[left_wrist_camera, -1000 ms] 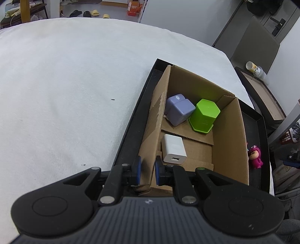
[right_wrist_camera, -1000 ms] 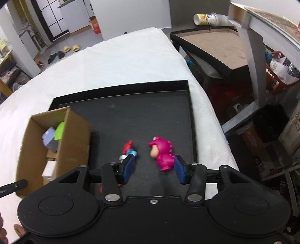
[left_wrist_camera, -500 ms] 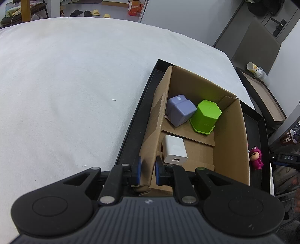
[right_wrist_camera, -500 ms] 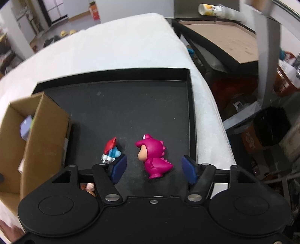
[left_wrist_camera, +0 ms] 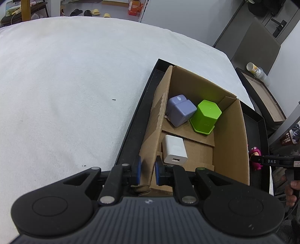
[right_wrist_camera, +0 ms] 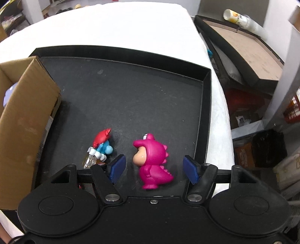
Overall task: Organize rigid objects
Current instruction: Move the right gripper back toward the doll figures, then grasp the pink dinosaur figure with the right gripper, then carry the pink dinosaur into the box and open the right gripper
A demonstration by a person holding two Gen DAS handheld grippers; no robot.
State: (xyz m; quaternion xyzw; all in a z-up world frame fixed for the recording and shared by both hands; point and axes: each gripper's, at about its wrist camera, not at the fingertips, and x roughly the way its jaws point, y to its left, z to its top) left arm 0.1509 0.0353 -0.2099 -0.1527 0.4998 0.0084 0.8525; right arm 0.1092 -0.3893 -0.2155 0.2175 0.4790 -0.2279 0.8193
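The black tray [right_wrist_camera: 120, 97] rests on the white surface [left_wrist_camera: 75, 84]. Left hand-held gripper [left_wrist_camera: 147, 171] clamps the cardboard box [left_wrist_camera: 230, 142] wall. Only the right view shows the right hand-held gripper [right_wrist_camera: 153, 168], jaws wide, straddling the pink dinosaur figure [right_wrist_camera: 152, 162] beside a red-capped figure [right_wrist_camera: 102, 142].

One legible marking found: the white letters "DAS" on the black bar of the right gripper [left_wrist_camera: 271, 161], seen at the right edge of the left wrist view, just beside the pink dinosaur-suit figurine [left_wrist_camera: 255, 156]. The green hexagonal plastic pot [left_wrist_camera: 205, 117] inside the brown cardboard box [left_wrist_camera: 230, 142] bears small raised marks near its base, too small to read. The print on the orange carton on the floor [left_wrist_camera: 133, 7] is illegible. No further text can be read.
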